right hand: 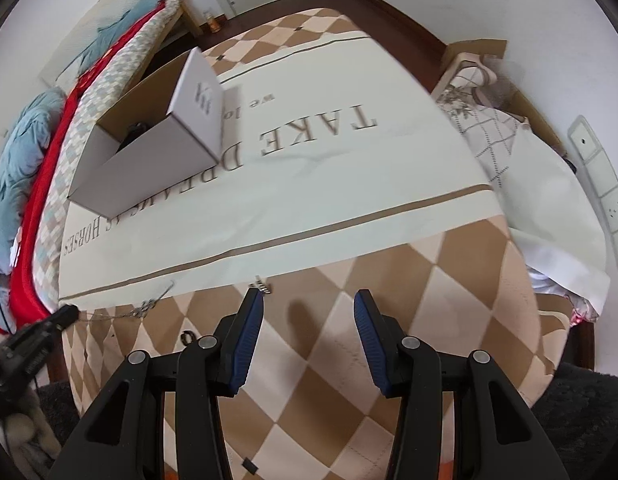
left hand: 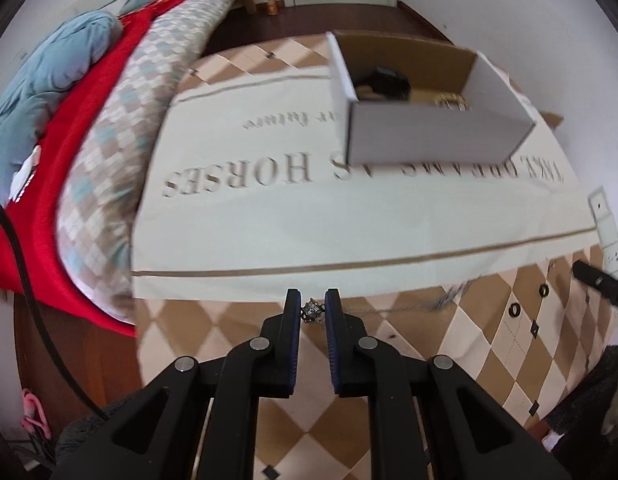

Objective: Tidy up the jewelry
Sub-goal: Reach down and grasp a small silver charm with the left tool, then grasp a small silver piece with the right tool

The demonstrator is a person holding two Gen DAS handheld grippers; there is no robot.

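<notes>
My left gripper (left hand: 313, 310) is shut on a small sparkling pendant (left hand: 312, 311), and its thin chain (left hand: 393, 311) trails right over the checkered cloth. The chain also shows in the right wrist view (right hand: 145, 305). My right gripper (right hand: 308, 302) is open and empty above the checkered cloth, with a small metal piece (right hand: 263, 285) just beyond its left finger. An open white cardboard box (left hand: 433, 136) stands on the cream cloth at the back and holds a dark item (left hand: 385, 80) and a metallic piece (left hand: 449, 101). The box also shows in the right wrist view (right hand: 149, 160).
Two small dark rings (left hand: 513, 310) lie on the checkered cloth at the right, one showing in the right wrist view (right hand: 187, 336). A bed with a red blanket (left hand: 69, 168) runs along the left. A wall and sockets (left hand: 607, 236) are at the right.
</notes>
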